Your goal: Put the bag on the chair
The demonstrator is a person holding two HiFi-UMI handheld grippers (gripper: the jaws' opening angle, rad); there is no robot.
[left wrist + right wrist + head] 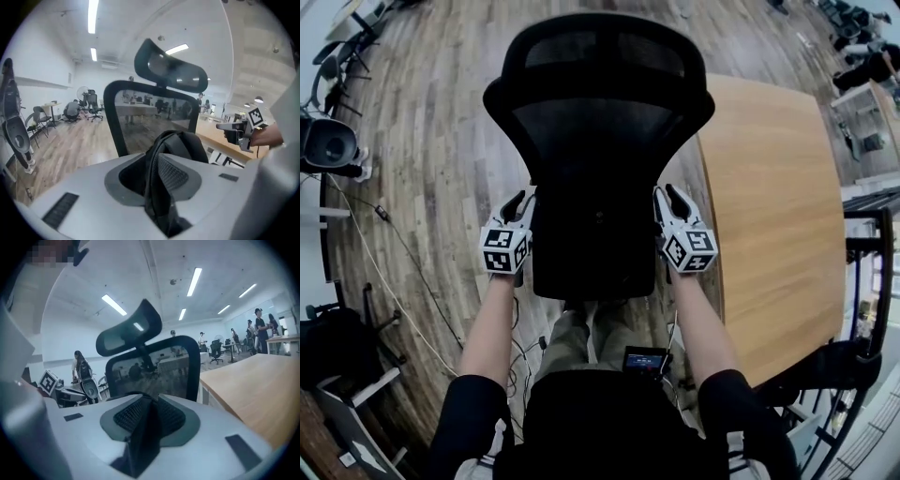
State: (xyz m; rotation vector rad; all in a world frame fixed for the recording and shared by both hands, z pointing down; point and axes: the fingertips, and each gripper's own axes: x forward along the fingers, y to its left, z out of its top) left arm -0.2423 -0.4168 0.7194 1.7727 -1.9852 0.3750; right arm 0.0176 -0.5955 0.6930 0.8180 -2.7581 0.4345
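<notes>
Both tongs (523, 202) (668, 196) clamp bag (161, 187) beside table (769, 216) edge.

You wear short black sleeves (474, 412) and olive trousers (570, 339). Your left gripper (521, 206) and right gripper (671, 201) are grey, with dark jaws and a black-and-white marker cube (506, 249) each.

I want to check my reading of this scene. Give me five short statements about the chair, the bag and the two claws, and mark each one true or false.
1. A wooden table stands beside the chair. True.
2. The left claw is empty. False: it grips a black bag strap.
3. The chair has a headrest. True.
4. The floor is grey carpet. False: it is wooden boards.
5. Both claws are on one side of the bag. False: the left claw and the right claw flank it.
</notes>
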